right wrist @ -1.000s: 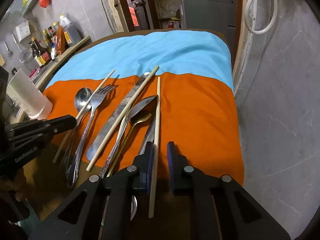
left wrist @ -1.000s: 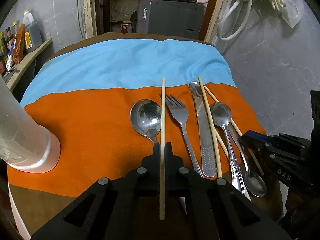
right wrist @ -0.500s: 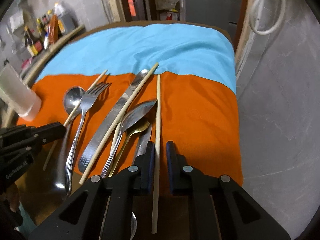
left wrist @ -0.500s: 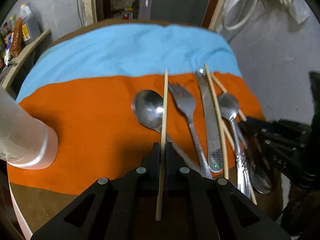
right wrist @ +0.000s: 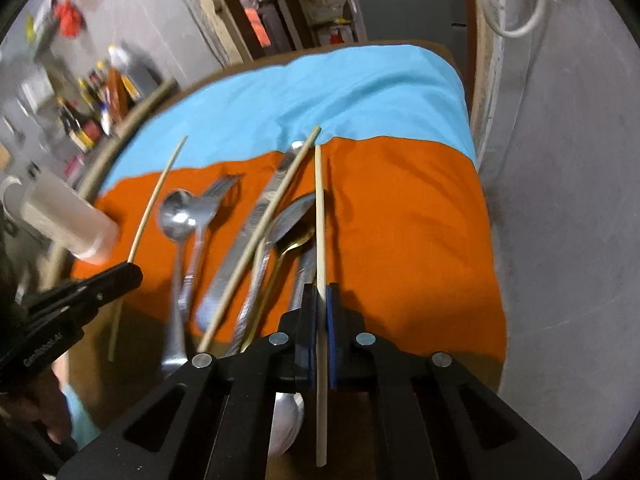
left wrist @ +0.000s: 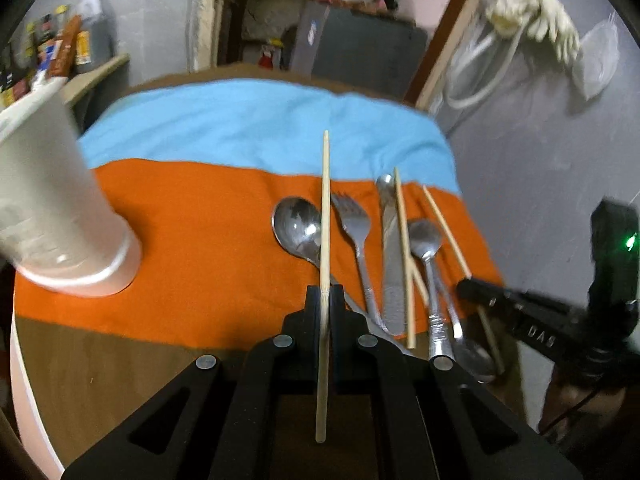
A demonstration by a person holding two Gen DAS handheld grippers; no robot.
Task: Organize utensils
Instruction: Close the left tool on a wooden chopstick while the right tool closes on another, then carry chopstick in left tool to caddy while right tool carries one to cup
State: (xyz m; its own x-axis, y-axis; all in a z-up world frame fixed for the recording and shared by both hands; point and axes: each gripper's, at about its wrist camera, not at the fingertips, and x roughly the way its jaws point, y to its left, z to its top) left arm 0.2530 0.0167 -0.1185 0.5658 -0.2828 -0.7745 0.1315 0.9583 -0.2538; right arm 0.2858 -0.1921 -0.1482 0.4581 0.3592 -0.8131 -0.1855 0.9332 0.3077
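So each tool has its own chopstick pinched tight: the left tool is clamped on one chopstick whose long axis runs straight along the fingers, tip pointing away toward the blue cloth and back end sticking out behind the jaws. The right tool has just squeezed shut on a second chopstick that lines up the same way. The remaining pieces, a spoon, fork, knife and a loose chopstick, lie roughly lengthwise side by side on the orange cloth over the surface, with a white cup standing off to the left.
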